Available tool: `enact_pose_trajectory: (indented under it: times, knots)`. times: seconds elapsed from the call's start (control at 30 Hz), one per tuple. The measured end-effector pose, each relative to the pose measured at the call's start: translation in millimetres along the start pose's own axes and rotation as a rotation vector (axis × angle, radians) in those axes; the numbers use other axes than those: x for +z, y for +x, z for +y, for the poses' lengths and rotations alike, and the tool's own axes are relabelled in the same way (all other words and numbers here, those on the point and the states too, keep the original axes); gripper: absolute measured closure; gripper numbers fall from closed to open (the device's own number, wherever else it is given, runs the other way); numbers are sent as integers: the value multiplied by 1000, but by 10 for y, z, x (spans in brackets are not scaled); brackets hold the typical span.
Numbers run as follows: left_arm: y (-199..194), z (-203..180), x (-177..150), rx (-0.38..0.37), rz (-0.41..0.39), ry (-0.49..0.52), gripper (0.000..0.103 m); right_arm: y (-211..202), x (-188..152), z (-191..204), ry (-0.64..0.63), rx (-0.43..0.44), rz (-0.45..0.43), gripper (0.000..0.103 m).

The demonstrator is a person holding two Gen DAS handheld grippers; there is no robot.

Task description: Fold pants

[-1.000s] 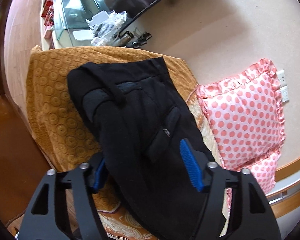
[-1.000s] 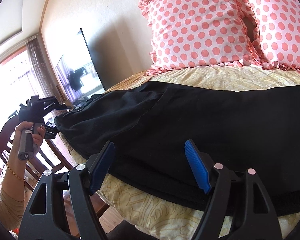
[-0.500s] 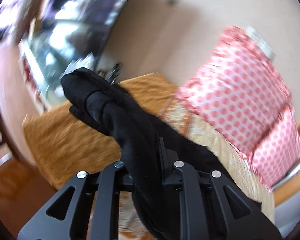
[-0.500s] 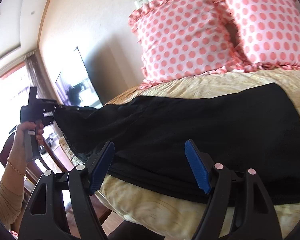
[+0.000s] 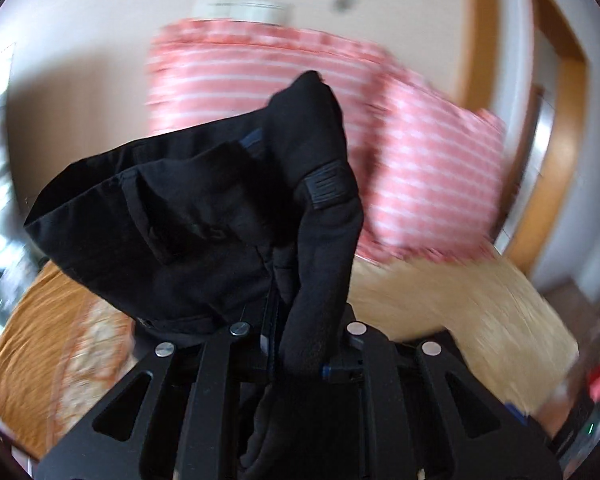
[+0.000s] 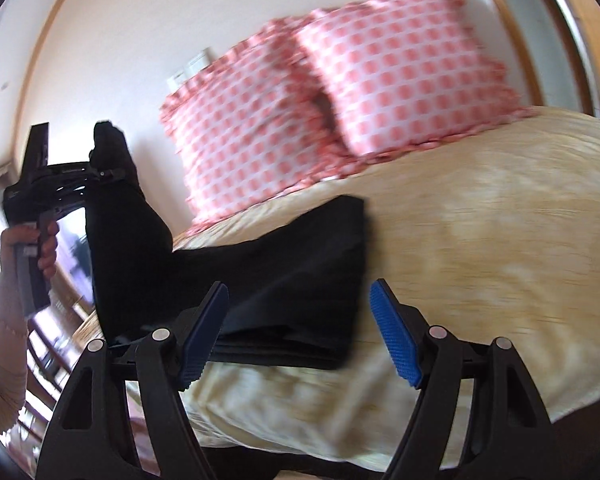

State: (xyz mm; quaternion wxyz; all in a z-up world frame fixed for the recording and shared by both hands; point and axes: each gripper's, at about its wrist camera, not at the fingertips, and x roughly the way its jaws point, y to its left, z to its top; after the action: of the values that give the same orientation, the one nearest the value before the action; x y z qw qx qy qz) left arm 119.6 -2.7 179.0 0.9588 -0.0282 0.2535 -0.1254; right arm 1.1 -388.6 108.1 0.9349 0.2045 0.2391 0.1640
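The black pants (image 6: pixel 300 280) lie across the yellow bed (image 6: pixel 480 240), one end raised at the left. My left gripper (image 5: pixel 300 344) is shut on the waist end of the pants (image 5: pixel 204 224), which bunches and drapes over its fingers. In the right wrist view the left gripper (image 6: pixel 100 172) is held up in the air with the cloth hanging from it. My right gripper (image 6: pixel 296 332) is open and empty, low at the bed's near edge, with the flat end of the pants between its blue pads (image 6: pixel 394 348).
Two pink polka-dot pillows (image 6: pixel 340 100) lean on the wall at the bed's head. An orange patterned blanket (image 5: pixel 52 328) covers the bed's far end. A wooden door frame (image 5: pixel 560 120) stands at the right. Chairs and a window (image 6: pixel 52 320) are at the left.
My left gripper has shut on the waist end of the pants and lifted it, swinging toward the pillows. The pants now cover less of the bed. My right gripper stays open.
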Motion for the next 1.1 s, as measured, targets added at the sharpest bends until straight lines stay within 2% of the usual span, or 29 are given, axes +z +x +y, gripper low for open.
enact_pose_trajectory:
  times: [0.1, 0.2, 0.3, 0.33, 0.43, 0.6, 0.67, 0.77, 0.87, 1.0, 1.1]
  knots:
    - [159, -573, -329, -85, 52, 144, 89, -89, -3, -187, 33, -48, -6, 28]
    - [436, -966, -774, -131, 173, 261, 89, -112, -16, -357, 66, -85, 1, 28]
    - [629, -1080, -1043, -178, 277, 283, 90, -117, -20, -450, 82, -102, 5, 28]
    - [629, -1101, -1069, -176, 276, 288, 90, -119, -12, -458, 82, -103, 3, 28]
    - [458, -1155, -998, -143, 178, 319, 90, -106, 10, -479, 82, -110, -2, 28]
    - [197, -1202, -915, -200, 103, 275, 90, -52, -1, -453, 70, -122, -4, 25]
    - [195, -1277, -928, -202, 77, 293, 90, -39, 1, -427, 59, -127, -6, 25]
    - [222, -1436, -1191, -196, 105, 378, 90, -41, 11, -424, 60, -122, -2, 25]
    - [267, -1447, -1340, -189, 99, 394, 90, -55, 18, -406, 45, -139, -12, 25]
    - [427, -1488, -1559, -174, 146, 429, 89, -77, 90, -374, 33, -144, -36, 25]
    - [373, -1562, -1718, -133, 86, 506, 88, -108, 187, -316, 12, -139, -66, 25]
